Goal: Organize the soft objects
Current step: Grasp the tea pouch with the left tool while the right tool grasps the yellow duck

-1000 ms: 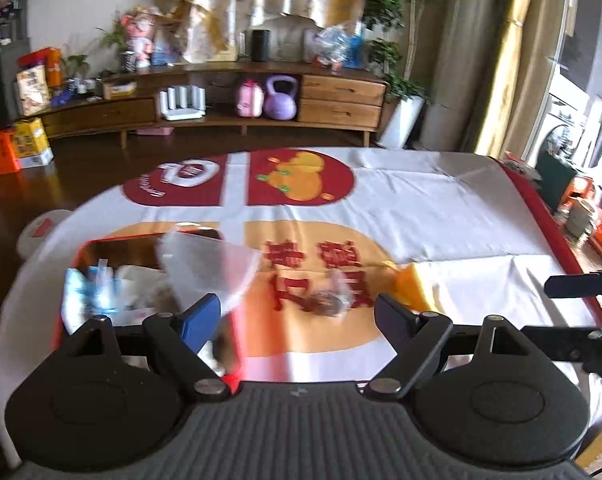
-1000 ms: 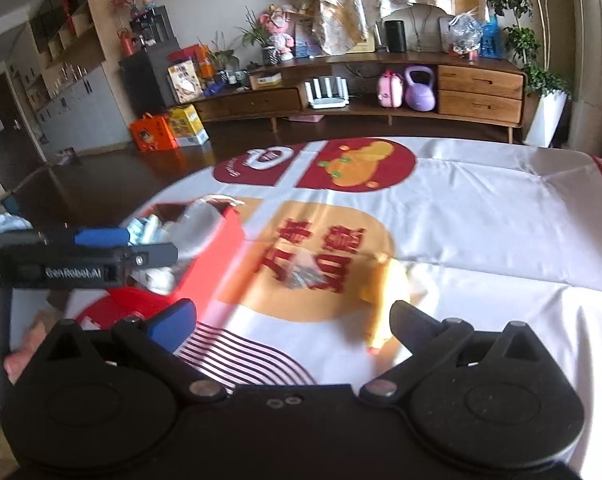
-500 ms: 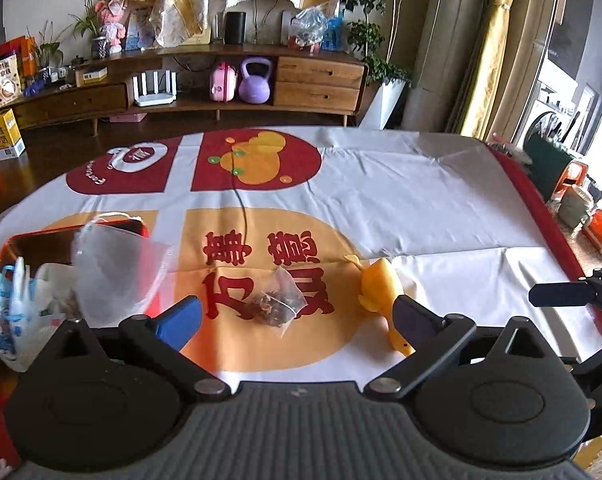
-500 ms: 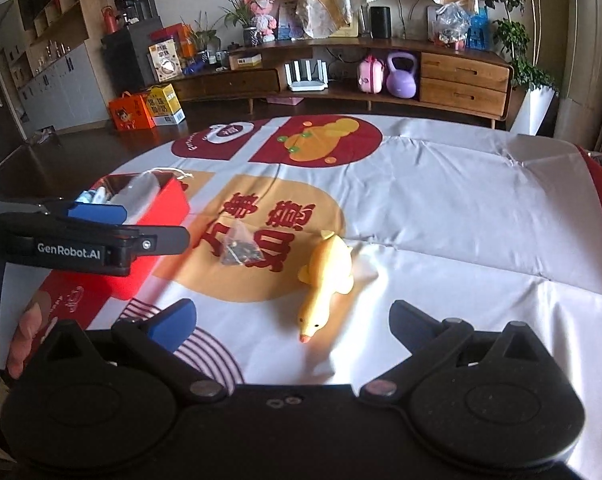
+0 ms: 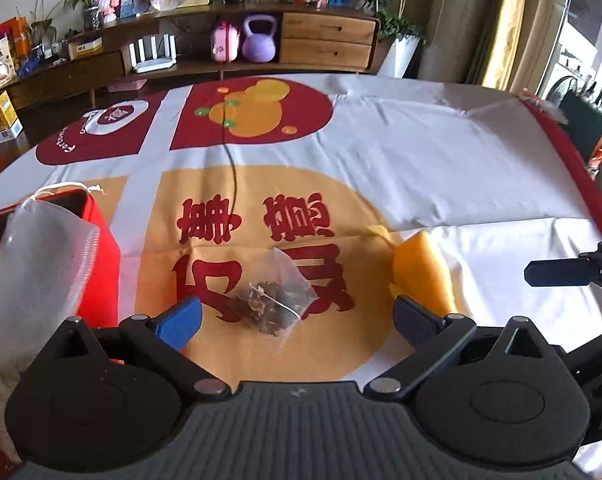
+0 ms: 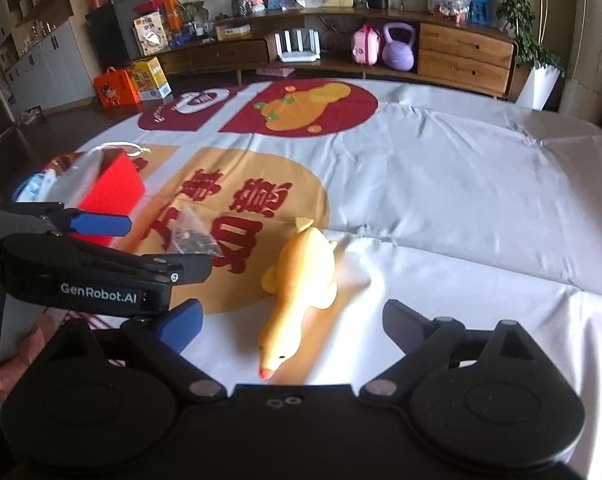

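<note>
A clear mesh sachet of dried leaves (image 5: 271, 300) lies on the printed cloth, between the wide-apart fingers of my left gripper (image 5: 297, 316), which is open and not touching it. The sachet (image 6: 191, 236) also shows in the right wrist view. A yellow plush duck (image 6: 301, 284) lies on the cloth, its beak toward me, between the fingers of my right gripper (image 6: 291, 324). Those jaws are closing, and the pads are still apart from the duck. The duck's edge (image 5: 419, 272) shows right of the left gripper. A red box (image 5: 101, 264) at the left holds soft things and a white mesh bag (image 5: 41, 256).
The left gripper's body (image 6: 101, 276) crosses the left of the right wrist view, with a person's hand (image 6: 17, 360) under it. The cloth-covered table (image 6: 461, 184) stretches away to the right. A wooden sideboard (image 5: 301, 40) stands beyond the table.
Both grippers have come down and forward toward the cloth. The sachet now lies between the left fingers and the duck between the right ones. The left jaws have widened.
</note>
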`<state>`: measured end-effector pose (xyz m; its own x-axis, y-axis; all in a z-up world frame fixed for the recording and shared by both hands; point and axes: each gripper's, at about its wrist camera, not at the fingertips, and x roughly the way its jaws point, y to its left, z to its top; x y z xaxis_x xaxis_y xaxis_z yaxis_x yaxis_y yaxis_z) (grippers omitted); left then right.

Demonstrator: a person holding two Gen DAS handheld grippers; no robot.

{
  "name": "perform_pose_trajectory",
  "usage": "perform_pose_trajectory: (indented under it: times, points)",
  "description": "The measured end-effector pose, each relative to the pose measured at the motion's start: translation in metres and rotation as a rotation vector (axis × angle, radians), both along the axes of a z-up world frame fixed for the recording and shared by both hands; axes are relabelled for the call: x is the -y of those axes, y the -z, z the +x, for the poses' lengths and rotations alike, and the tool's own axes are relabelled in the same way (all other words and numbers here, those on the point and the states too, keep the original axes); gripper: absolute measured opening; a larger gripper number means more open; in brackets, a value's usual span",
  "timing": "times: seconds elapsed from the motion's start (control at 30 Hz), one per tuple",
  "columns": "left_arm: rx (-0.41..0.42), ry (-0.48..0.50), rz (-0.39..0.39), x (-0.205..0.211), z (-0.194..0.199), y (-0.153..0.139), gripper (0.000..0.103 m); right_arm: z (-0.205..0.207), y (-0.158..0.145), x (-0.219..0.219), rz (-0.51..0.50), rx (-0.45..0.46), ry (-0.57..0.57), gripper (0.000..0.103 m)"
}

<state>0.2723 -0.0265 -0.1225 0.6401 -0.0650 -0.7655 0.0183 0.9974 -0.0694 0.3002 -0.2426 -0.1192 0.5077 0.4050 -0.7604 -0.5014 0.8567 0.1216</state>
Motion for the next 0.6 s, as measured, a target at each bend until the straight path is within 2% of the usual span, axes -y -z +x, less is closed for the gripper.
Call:
perform_pose_trajectory:
  times: [0.17,0.27,0.4,0.6]
  points:
    - [-0.014,-0.021,-0.001,-0.004,0.012,0.012,0.102,0.014,0.012,-0.005,-0.013,0.0,-0.001,0.091]
    - [-0.021,-0.031,0.011,-0.005,0.019,0.02,0.102,0.019,0.018,-0.01,-0.021,-0.006,-0.01,0.081]
    - [-0.008,-0.046,0.044,-0.005,0.023,0.027,0.102,0.024,0.025,-0.017,-0.04,0.001,-0.015,0.075]
    - [0.007,-0.049,0.043,-0.008,0.025,0.03,0.101,0.027,0.033,-0.026,-0.07,0.014,-0.019,0.059]
